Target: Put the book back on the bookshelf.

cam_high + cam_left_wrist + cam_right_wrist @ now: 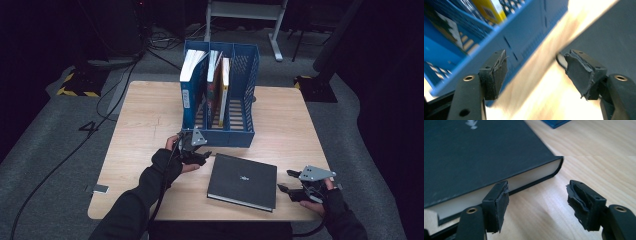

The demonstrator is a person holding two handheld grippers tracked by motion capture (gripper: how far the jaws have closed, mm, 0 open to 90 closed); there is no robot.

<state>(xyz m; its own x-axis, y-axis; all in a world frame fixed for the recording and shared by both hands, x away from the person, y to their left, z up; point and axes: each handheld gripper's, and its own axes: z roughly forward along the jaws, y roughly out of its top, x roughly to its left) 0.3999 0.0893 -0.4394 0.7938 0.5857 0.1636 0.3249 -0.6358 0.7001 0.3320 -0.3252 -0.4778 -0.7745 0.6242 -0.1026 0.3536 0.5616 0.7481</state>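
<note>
Dark floor and cabling are surrounding the wooden table (pixel 150 120), where a blue file rack (pixel 240 137) is serving as the landmark. A black book (pixel 242 181) is lying flat just in front of the rack, not yet lifted or filed. The right gripper (pixel 537 202) is sitting released at the book's near corner, gripping nothing. The left gripper (pixel 535 75) is hovering released beside the rack's front wall. Three books (pixel 207 85) are already standing in the rack; its rightmost slot looks free. Motion blur is obscuring the left gripper view.

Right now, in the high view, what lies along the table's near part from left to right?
Left gripper → black book lying flat → right gripper.
</note>
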